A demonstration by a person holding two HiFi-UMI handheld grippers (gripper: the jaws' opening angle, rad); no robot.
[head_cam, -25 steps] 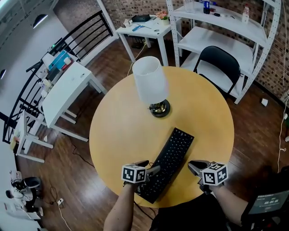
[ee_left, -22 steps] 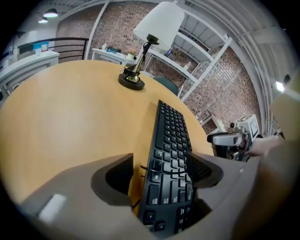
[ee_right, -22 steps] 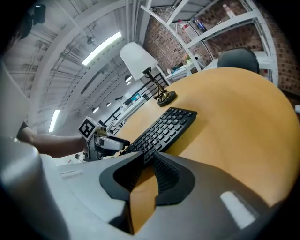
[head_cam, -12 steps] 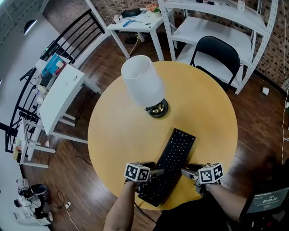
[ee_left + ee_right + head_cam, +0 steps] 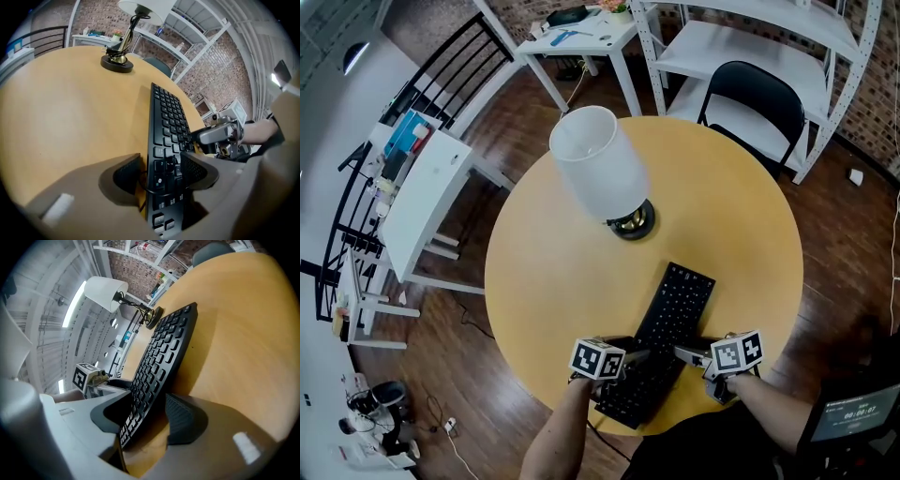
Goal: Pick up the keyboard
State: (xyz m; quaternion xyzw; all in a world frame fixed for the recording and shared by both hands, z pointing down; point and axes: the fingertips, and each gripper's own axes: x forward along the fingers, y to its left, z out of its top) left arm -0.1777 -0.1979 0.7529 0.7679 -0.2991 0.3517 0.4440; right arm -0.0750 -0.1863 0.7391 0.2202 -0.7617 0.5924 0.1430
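My right gripper (image 5: 686, 354) just opened over the keyboard (image 5: 677, 314) edge, and my left gripper (image 5: 636, 356) was narrowing opposite. Neither clamps it; the grasp seems near.

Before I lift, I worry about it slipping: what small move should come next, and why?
Probably close the right gripper on the keyboard: its jaws have just been opening and straddle its edge without pressing. The left gripper, jaws just closing, straddles its near end too, with a gap.
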